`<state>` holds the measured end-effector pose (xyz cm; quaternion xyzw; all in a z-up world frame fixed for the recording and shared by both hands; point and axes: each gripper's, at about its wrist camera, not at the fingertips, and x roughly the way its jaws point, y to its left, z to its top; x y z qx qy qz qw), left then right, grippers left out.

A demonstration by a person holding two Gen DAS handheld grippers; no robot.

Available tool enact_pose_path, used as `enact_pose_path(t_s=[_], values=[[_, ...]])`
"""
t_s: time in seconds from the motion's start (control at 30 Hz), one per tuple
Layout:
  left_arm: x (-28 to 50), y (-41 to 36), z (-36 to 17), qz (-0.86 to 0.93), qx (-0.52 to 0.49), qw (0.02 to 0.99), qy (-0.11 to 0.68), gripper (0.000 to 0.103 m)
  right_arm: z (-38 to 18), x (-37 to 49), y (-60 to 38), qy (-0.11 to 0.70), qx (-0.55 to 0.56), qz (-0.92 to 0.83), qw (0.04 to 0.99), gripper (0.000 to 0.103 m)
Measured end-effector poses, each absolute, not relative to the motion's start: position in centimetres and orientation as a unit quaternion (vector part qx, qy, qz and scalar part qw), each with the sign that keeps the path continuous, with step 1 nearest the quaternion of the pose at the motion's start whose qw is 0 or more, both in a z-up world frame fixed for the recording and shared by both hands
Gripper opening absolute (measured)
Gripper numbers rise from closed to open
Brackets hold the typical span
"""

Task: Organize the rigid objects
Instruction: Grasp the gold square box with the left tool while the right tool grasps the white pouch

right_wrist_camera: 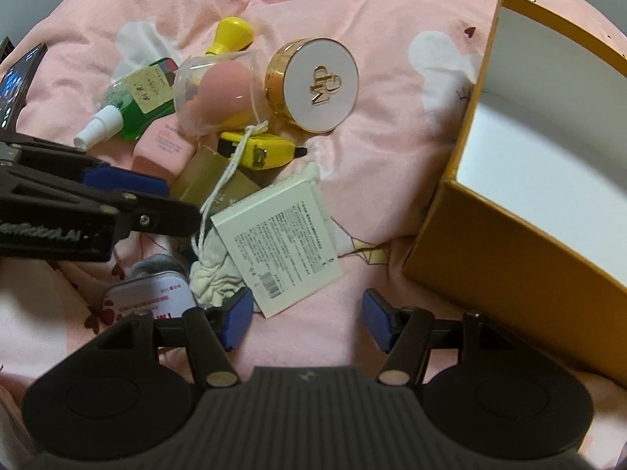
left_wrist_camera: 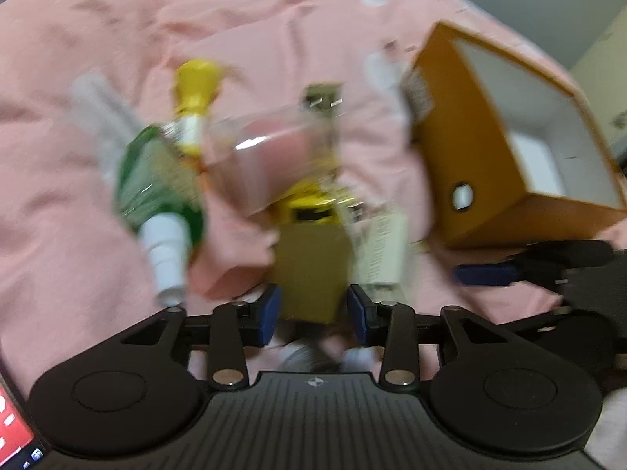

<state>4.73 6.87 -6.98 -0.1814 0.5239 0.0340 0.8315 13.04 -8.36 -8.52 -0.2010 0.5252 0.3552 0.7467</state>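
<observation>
I had my left claw [left_wrist_camera: 313,311] around the little tan box [left_wrist_camera: 311,270], pads beside it, not squeezing yet. My right claw [right_wrist_camera: 305,323] was open, holding nothing. Next I needed to squeeze, then lift it into the orange box [right_wrist_camera: 509,258] nearby.

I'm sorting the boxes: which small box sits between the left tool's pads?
The olive-gold box, plain-faced, between the left tool pads; the white box carries printed text and a barcode.

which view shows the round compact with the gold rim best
The right wrist view: the round compact sits sharp and whole, white lid with gold lettering tilted toward the camera. In the left wrist view it cannot be made out; motion blur and the clear sponge case cover that area.
</observation>
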Motion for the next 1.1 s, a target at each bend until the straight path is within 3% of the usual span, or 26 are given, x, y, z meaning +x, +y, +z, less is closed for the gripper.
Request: enact_pose_path(t_s=[0.3, 0.6, 0.73, 0.8, 1.1], values=[[5.1, 7.4, -8.3, 0.036, -0.189, 0.819, 0.541, 0.070, -7.8, 12.0, -7.5, 0.499, -0.214, 0.399, 0.738, 0.065], [6.5, 8.3, -10.3, 0.020, -0.233, 0.809, 0.538, 0.073, -9.0, 12.7, -6.4, 0.509, -0.214, 0.415, 0.723, 0.066], [6.6, 8.5, -10.5, 0.020, -0.247, 0.808, 0.534, 0.068, -9.5, 12.9, -6.1, 0.512, -0.213, 0.413, 0.723, 0.074], [6.4, 8.2, -10.0, 0.014, -0.243, 0.813, 0.528, 0.055, -9.6, 12.8, -5.9, 0.508, -0.219, 0.412, 0.724, 0.076], [4.7, 8.2, -8.2, 0.028, -0.231, 0.831, 0.506, 0.054, -7.6, 11.3, -5.1, 0.474, -0.237, 0.416, 0.740, 0.072]])
